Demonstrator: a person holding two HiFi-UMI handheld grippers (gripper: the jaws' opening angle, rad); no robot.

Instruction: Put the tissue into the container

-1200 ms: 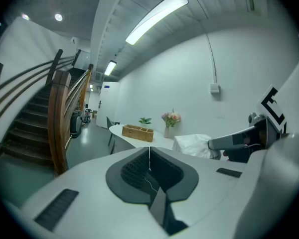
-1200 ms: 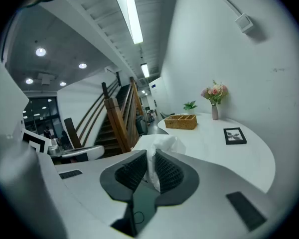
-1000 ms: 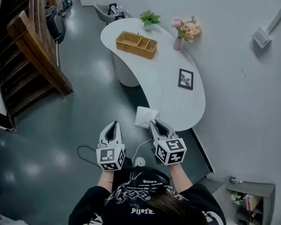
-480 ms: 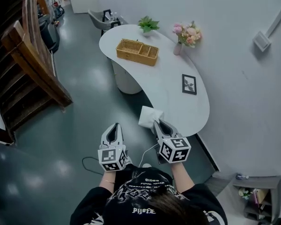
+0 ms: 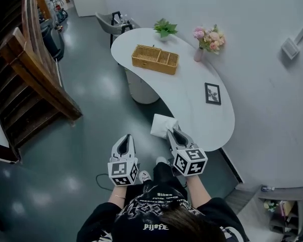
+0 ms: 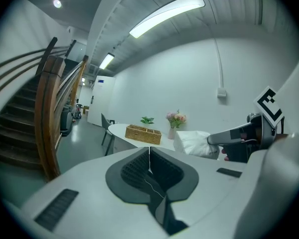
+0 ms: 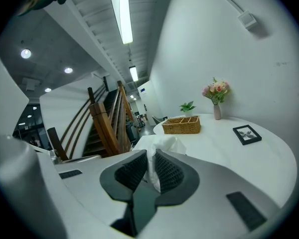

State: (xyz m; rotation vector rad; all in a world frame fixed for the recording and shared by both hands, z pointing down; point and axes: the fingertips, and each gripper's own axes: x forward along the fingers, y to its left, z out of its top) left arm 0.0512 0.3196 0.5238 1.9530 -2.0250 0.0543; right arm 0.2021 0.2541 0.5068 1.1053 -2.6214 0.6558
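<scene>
Wooden staircase (image 5: pixel 38 64) fills the left side of the head view, above a dark glossy floor (image 5: pixel 91 135). Next along is the left gripper (image 5: pixel 124 138). Its own view shows the jaws pressed together with nothing between them.

That same view also gives something the head view can't: a side look at the right gripper (image 6: pixel 209 139), with the white tissue (image 6: pixel 194 142) poking out past its tips. The right gripper view settles the grip. The two dark ribbed pads are clamped on the tissue, which bunches up between them and fans out in front. From overhead you only get a white patch at the tips.

So the tissue is up in the right gripper, by the near end of the curved white desk (image 5: pixel 192 84). It's well apart from the wicker container (image 5: pixel 155 59), which sits toward the far end of the desk and is split into compartments.

Further right, only the head view and the right gripper view show a small black picture frame (image 5: pixel 212 93) lying flat on the desk. A vase of pink flowers (image 5: pixel 208 37) stands near the wall, and a little green plant (image 5: pixel 165 28) sits behind the container.
</scene>
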